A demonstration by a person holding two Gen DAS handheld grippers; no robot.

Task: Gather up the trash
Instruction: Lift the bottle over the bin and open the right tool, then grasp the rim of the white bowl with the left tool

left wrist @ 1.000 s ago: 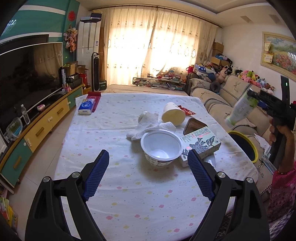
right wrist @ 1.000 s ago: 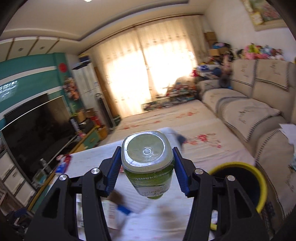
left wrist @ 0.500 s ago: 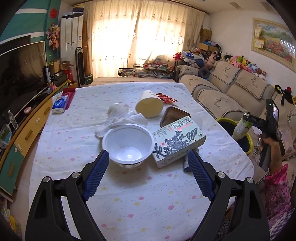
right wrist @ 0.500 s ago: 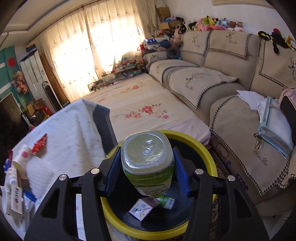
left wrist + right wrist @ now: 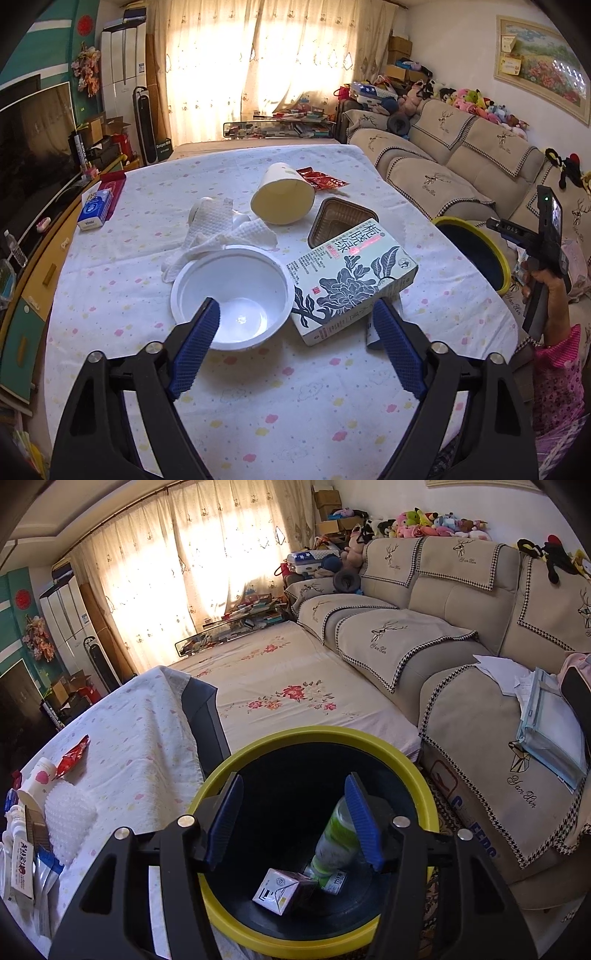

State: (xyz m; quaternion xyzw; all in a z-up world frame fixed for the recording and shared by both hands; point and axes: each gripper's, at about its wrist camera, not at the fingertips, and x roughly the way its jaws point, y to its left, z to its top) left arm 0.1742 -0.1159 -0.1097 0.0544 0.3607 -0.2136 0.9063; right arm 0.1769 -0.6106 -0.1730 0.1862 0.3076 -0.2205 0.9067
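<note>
Bottle (image 5: 334,840) gone from the right gripper (image 5: 295,821), now lying below it in the yellow-rimmed bin (image 5: 406,771), jaws opening, empty; left gripper (image 5: 295,325) closing, nothing clamped, white bowl (image 5: 232,288) and box (image 5: 351,280) just ahead, clear tablecloth (image 5: 295,406) beneath.

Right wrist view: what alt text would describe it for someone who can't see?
A green-labelled bottle drops from the right gripper, its jaws opening, into a yellow-rimmed bin that already holds a small carton. A cloth-covered table stands left, a beige sofa right.
</note>
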